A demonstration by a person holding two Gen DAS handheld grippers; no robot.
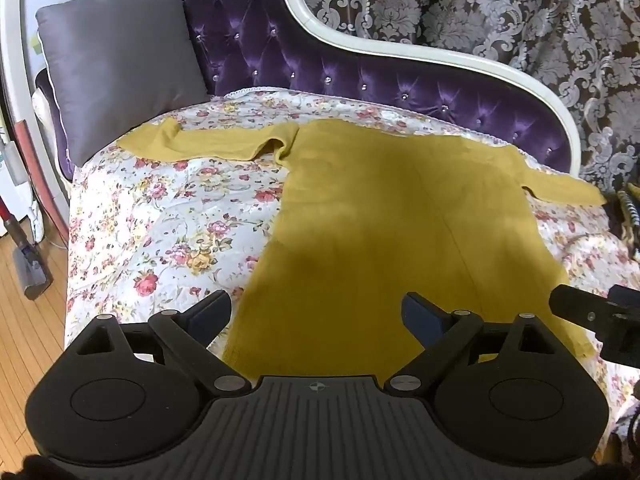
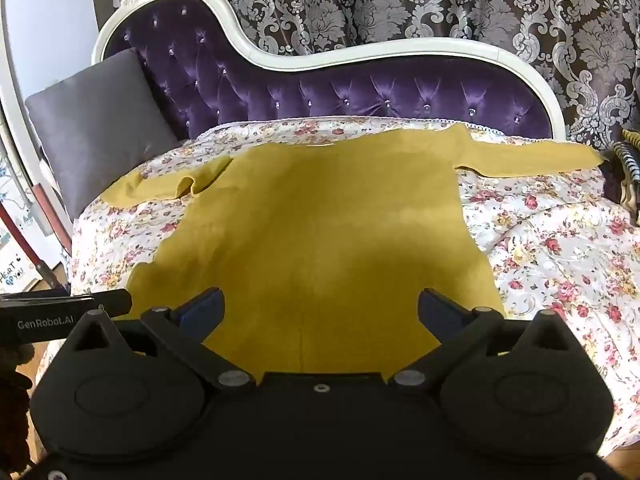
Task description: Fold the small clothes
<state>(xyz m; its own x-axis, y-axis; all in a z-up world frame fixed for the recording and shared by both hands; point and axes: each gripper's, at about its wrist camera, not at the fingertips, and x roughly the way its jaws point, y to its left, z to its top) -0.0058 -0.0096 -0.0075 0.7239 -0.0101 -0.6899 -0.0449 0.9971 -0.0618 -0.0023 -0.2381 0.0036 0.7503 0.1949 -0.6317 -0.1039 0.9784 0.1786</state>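
Observation:
A mustard-yellow long-sleeved top [image 1: 380, 216] [image 2: 320, 224] lies spread flat on the floral quilt [image 1: 168, 216] [image 2: 560, 248], hem toward me, both sleeves stretched out sideways. The left sleeve [image 1: 208, 144] is slightly bunched near the shoulder. My left gripper [image 1: 316, 312] hovers open over the hem's left part, nothing between its fingers. My right gripper [image 2: 320, 308] hovers open over the middle of the hem, also holding nothing. The right gripper's tip [image 1: 580, 308] shows at the edge of the left wrist view, and the left gripper's finger [image 2: 100, 302] shows in the right wrist view.
A purple tufted chaise back [image 1: 360, 80] [image 2: 360, 92] with a white frame borders the far side. A grey cushion [image 1: 120, 64] [image 2: 96, 124] leans at the left end. Patterned curtains [image 2: 400, 0] hang behind. Wooden floor and a vacuum cleaner [image 1: 28, 248] lie to the left.

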